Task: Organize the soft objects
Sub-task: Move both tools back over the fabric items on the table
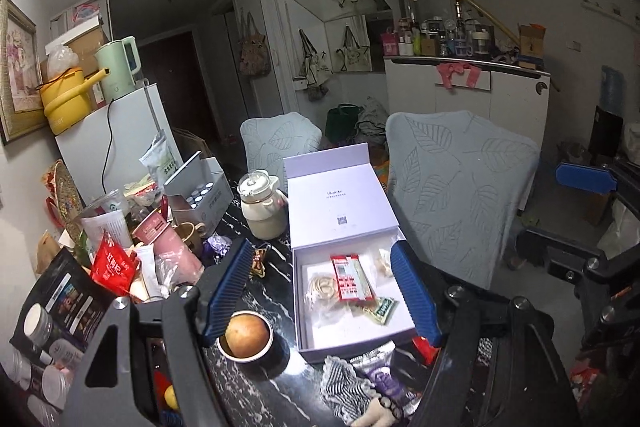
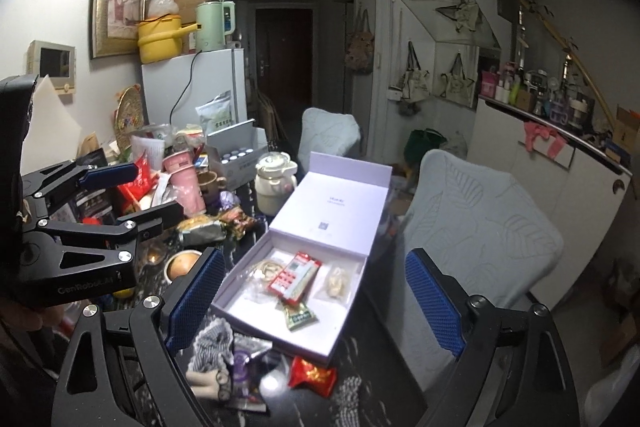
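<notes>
A white gift box (image 1: 308, 343) (image 2: 340, 331) lies open on the dark marble table, lid raised. Inside lie a red-and-white packet (image 1: 350, 277) (image 2: 294, 275), a clear bag of rings (image 1: 322, 287) (image 2: 266, 269), a green sachet (image 1: 382, 309) (image 2: 298, 319) and a clear bag (image 2: 338, 281). In front of the box lie a striped soft doll (image 1: 346, 385) (image 2: 212, 345), a purple packet (image 1: 382, 375) (image 2: 242, 363) and a red packet (image 2: 314, 375). My left gripper (image 1: 322, 293) is open and empty above the box; it also shows in the right wrist view (image 2: 124, 195). My right gripper (image 2: 314, 303) is open and empty above the box.
A cup holding a round fruit (image 1: 246, 337) (image 2: 182, 265) stands left of the box. A cream teapot (image 1: 264, 207) (image 2: 274, 183), pink cup (image 1: 176, 251), snack bags and jars crowd the table's left. Two leaf-patterned chairs (image 1: 456, 187) (image 2: 480, 211) stand behind and to the right.
</notes>
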Demonstrator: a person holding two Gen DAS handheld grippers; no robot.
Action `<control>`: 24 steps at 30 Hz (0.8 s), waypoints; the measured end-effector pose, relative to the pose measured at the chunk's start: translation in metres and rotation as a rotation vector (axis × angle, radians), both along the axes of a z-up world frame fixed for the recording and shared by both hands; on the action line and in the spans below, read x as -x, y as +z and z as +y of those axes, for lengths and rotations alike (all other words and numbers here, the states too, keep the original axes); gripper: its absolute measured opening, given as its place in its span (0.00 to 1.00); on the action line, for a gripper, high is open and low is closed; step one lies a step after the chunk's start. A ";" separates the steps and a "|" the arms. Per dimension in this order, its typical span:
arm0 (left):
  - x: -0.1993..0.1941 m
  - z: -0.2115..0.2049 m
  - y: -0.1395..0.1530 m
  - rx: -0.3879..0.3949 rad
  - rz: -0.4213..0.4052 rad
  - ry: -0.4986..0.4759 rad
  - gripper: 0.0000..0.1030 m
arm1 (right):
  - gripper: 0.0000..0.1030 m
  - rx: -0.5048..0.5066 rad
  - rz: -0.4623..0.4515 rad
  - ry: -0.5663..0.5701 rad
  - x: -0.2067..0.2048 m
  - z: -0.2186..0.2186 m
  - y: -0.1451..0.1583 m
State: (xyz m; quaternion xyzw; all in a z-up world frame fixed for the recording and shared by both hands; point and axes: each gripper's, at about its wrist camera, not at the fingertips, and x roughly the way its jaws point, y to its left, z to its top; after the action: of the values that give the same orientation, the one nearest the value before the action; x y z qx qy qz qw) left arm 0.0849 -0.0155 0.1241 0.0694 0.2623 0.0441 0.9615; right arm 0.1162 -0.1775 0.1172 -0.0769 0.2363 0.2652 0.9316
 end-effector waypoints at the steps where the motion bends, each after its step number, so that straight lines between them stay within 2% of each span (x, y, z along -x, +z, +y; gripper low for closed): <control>1: 0.004 -0.001 -0.003 0.003 -0.002 -0.006 0.69 | 0.90 0.004 -0.003 -0.001 0.006 -0.001 -0.003; 10: 0.041 -0.011 -0.030 0.029 0.014 -0.033 0.69 | 0.90 0.029 -0.012 -0.026 0.045 -0.010 -0.038; 18: 0.066 -0.021 -0.069 0.047 0.064 -0.075 0.69 | 0.90 0.001 0.063 -0.008 0.065 -0.020 -0.082; 24: 0.075 -0.019 -0.096 0.109 0.123 -0.091 0.69 | 0.90 -0.009 0.085 -0.041 0.081 -0.029 -0.104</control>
State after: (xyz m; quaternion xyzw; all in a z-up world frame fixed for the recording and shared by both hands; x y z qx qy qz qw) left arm 0.0099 -0.0345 0.0286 0.0313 0.3195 -0.0183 0.9469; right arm 0.0355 -0.2069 0.0129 -0.0568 0.2759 0.2502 0.9263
